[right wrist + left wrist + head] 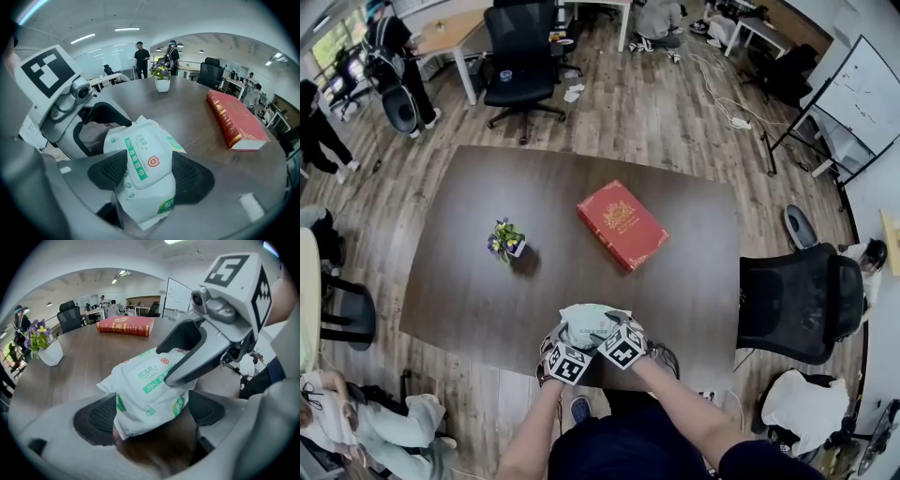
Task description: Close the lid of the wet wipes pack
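Observation:
The wet wipes pack [586, 319], white with green print, sits at the near edge of the table between both grippers. In the right gripper view its lid [140, 157] lies flat on the pack [150, 197]. My right gripper [149, 174] has a pad pressed on each long side of the pack. My left gripper [152, 412] holds one end of the pack [140, 385] between its pads. In the left gripper view a right finger [197, 362] reaches across the pack's top. From the head view, the left gripper [562, 336] and right gripper [607, 330] meet over the pack.
A red book [622, 223] lies mid-table, and a small pot of purple flowers [506, 241] stands to its left on the dark brown table [469, 281]. A black office chair [787, 300] is at the table's right side. People stand and sit around the room.

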A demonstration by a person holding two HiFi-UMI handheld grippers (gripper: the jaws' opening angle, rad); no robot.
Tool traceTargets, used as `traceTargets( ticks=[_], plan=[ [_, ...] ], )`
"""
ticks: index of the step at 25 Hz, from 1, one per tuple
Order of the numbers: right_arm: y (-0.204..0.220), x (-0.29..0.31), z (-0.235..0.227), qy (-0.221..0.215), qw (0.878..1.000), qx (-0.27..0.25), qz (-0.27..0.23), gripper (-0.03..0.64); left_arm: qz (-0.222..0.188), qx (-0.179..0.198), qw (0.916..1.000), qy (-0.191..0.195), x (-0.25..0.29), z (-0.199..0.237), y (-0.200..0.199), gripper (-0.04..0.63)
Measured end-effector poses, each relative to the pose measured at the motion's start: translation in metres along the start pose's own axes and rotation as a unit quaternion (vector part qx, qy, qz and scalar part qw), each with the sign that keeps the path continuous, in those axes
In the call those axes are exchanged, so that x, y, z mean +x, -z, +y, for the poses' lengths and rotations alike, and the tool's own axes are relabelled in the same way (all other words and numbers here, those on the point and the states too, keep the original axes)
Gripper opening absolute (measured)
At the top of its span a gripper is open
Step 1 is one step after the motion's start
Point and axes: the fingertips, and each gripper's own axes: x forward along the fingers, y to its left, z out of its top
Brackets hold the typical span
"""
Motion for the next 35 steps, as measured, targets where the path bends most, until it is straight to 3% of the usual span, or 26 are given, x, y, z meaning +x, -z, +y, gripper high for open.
traceTargets(
  ticks=[6, 12, 17, 23, 35],
  plan=[
    [-0.004, -0.005, -0.001, 0.025, 0.999, 0.021, -0.021, 0.314, -0.098, -0.053, 0.9935, -0.024, -0.067, 0.006, -0.025, 0.482],
    [0.016, -0.024, 0.005, 0.049, 0.993, 0.101, -0.034, 0.282, -0.166, -0.112, 0.9795, -0.024, -0.127, -0.006, -0.027, 0.486],
    [0.008, -0.063, 0.026, 0.049, 0.987, 0.117, -0.097, 0.317, -0.208, -0.121, 0.9696, -0.045, -0.177, -0.006, -0.026, 0.492],
    [0.012, -0.119, 0.053, 0.044, 0.976, 0.153, -0.151, 0.358, -0.223, -0.131, 0.9652, -0.039, -0.194, -0.018, -0.006, 0.503],
    [0.04, -0.206, 0.079, 0.105, 0.948, 0.202, -0.223, 0.382, -0.25, -0.099, 0.9629, -0.025, -0.231, -0.048, -0.002, 0.517]
  ],
)
